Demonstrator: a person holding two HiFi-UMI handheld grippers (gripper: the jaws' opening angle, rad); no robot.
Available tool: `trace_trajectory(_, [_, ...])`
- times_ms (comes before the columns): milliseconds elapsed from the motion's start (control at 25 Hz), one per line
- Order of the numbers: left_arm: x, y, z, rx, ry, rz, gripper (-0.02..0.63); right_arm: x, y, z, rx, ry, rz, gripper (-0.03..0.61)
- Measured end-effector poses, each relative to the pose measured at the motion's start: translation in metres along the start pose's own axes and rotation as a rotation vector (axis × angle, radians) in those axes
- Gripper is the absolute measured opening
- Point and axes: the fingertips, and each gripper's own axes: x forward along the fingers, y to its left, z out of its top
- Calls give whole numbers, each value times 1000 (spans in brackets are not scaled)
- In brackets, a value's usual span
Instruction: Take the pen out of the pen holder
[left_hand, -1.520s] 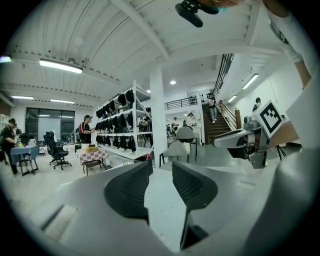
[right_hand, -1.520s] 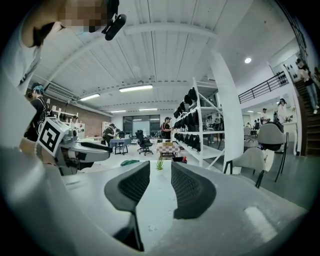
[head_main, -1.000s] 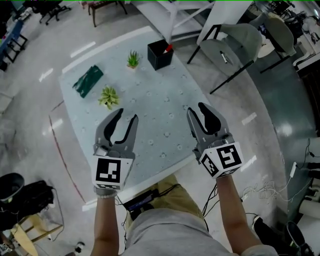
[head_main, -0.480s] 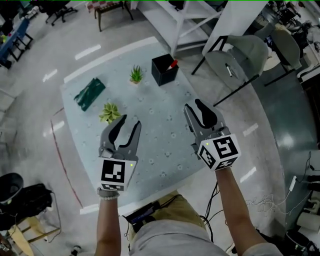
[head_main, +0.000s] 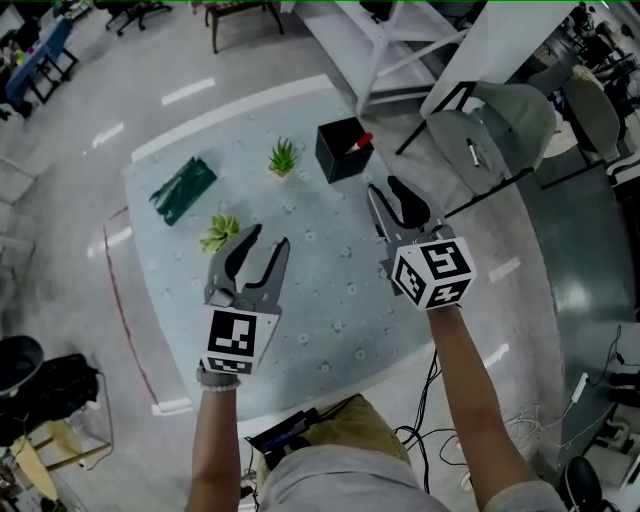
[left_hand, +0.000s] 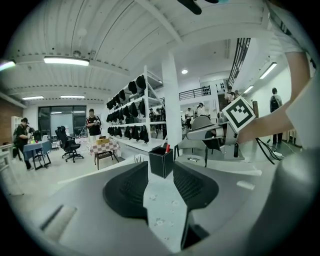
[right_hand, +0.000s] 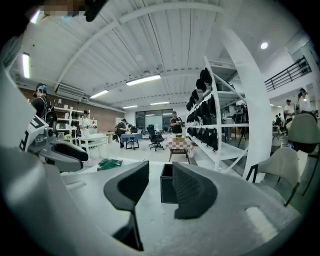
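Note:
A black square pen holder (head_main: 343, 152) stands at the far right of the pale table (head_main: 200, 290). A red-capped pen (head_main: 364, 140) sticks out of its right corner. My right gripper (head_main: 384, 188) is open and empty, a short way in front of the holder, not touching it. Farther back and left, my left gripper (head_main: 268, 238) hangs open over the table's middle. In the left gripper view the holder (left_hand: 161, 162) and pen tip (left_hand: 167, 148) show between the open jaws. The right gripper view has the holder (right_hand: 167, 186) close between its fingers (right_hand: 192, 190).
Two small green plants (head_main: 284, 155) (head_main: 220, 232) and a dark green packet (head_main: 182, 188) lie left of the holder. A grey chair (head_main: 500, 120) and a white shelf frame (head_main: 400, 50) stand beyond the table's right edge. People stand far back in the room.
Both grippers have moved forward over the table. The right one now sits much nearer the pen holder. Both stay open.

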Motion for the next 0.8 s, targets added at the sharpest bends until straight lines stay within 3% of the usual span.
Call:
trace_trajectory(560, [22,10,-16,-35,39,13,158,75,-48,-20,-2,76,-28,143])
trace_trajectory(800, [26,12,-21,-42,49,20,158,98,-71,-29,94,89,-52,146])
